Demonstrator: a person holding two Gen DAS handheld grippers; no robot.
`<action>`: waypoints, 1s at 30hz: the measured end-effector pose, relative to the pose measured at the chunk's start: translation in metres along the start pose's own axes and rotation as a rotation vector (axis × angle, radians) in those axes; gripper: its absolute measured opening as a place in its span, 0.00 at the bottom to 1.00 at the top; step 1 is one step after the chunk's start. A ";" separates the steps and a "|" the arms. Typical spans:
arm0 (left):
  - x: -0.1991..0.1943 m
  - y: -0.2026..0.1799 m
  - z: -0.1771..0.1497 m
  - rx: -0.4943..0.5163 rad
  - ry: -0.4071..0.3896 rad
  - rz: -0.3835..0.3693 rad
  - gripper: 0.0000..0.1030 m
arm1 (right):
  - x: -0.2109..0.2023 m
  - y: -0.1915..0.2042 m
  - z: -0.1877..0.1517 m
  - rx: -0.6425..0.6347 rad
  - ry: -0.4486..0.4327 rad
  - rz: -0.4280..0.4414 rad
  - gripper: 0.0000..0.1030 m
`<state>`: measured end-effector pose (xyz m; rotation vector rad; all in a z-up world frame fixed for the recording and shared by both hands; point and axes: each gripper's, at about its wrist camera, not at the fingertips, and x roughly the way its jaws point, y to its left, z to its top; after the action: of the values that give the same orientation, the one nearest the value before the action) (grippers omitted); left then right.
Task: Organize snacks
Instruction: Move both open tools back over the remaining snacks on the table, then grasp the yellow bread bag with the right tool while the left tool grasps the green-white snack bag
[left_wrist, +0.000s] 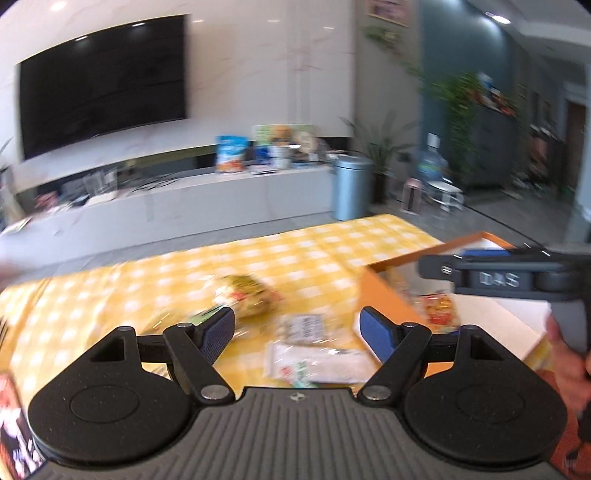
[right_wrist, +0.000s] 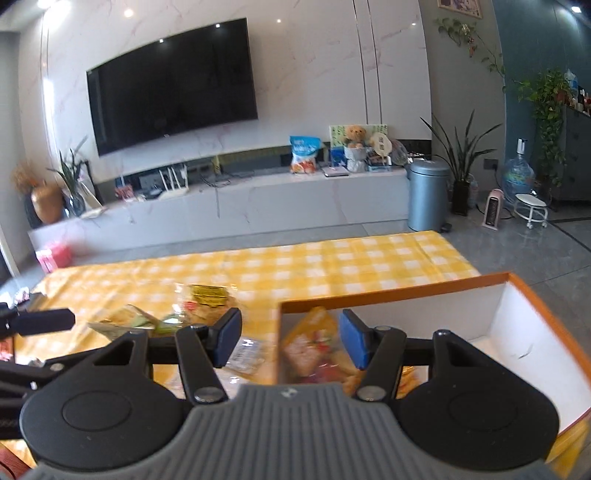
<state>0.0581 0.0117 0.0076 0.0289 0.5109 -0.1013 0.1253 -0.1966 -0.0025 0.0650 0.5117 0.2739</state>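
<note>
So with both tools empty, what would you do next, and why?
Probably lower the left tool onto the clear-wrapped snack packet just below it. Both tools look open and empty, loose packets still lie on the yellow checked cloth, and the orange box beside them already holds one packet, with room left.
</note>
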 end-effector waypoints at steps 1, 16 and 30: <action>-0.001 0.006 -0.004 -0.018 -0.001 0.017 0.88 | 0.000 0.006 -0.005 0.005 -0.004 0.002 0.56; 0.007 0.051 -0.037 0.001 0.039 0.140 0.91 | 0.030 0.063 -0.045 -0.078 0.056 0.078 0.56; 0.070 0.070 -0.023 0.240 0.053 0.192 0.97 | 0.094 0.087 -0.024 -0.122 0.134 0.091 0.62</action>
<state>0.1144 0.0758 -0.0468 0.3155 0.5438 0.0270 0.1710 -0.0868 -0.0567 -0.0488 0.6249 0.3996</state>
